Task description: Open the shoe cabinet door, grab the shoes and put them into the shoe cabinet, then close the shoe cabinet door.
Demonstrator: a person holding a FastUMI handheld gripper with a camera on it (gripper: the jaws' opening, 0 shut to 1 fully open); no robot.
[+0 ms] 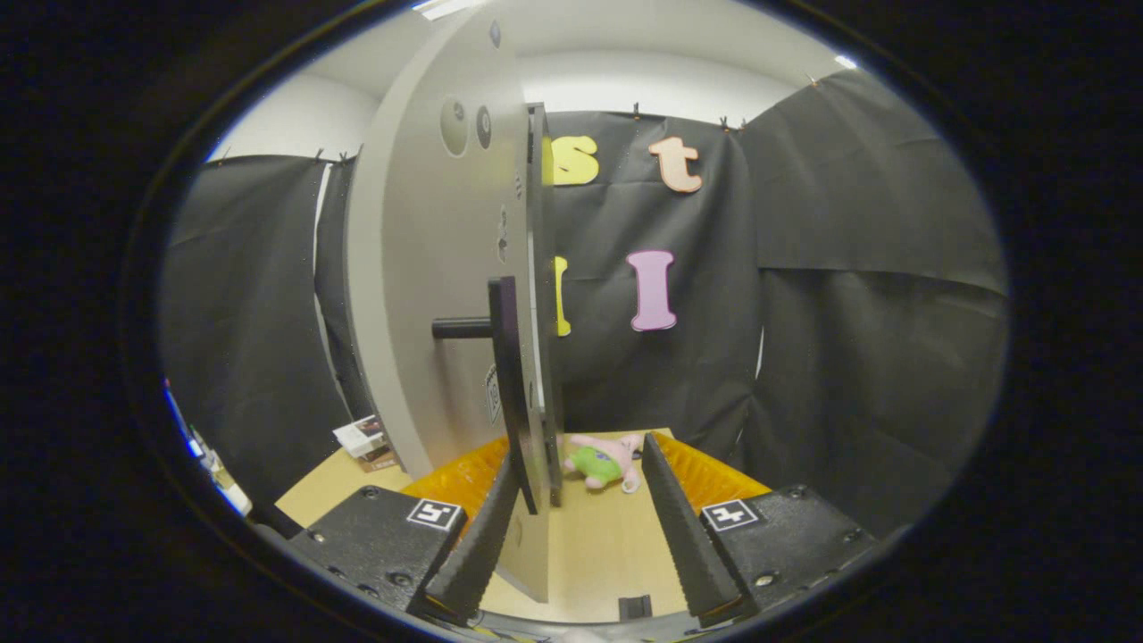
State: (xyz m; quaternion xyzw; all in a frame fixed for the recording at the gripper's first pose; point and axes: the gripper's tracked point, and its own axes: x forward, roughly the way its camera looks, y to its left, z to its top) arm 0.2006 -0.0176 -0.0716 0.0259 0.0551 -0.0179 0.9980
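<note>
The grey shoe cabinet door point(438, 295) stands swung out and I see it almost edge-on. Its black bar handle point(507, 384) runs upright along the door, held off the grey face by a short black post. My gripper point(580, 531) is open. The door's lower corner and the handle's bottom end sit between the fingers, close against the left finger point(487, 536). The right finger point(679, 527) stands well apart from the door.
A pink and green plush toy point(603, 463) lies on the light wooden surface point(598, 554) just beyond the fingers. A small stack of boxes point(366, 439) sits left of the door. Black cloth walls close the space behind and to the right.
</note>
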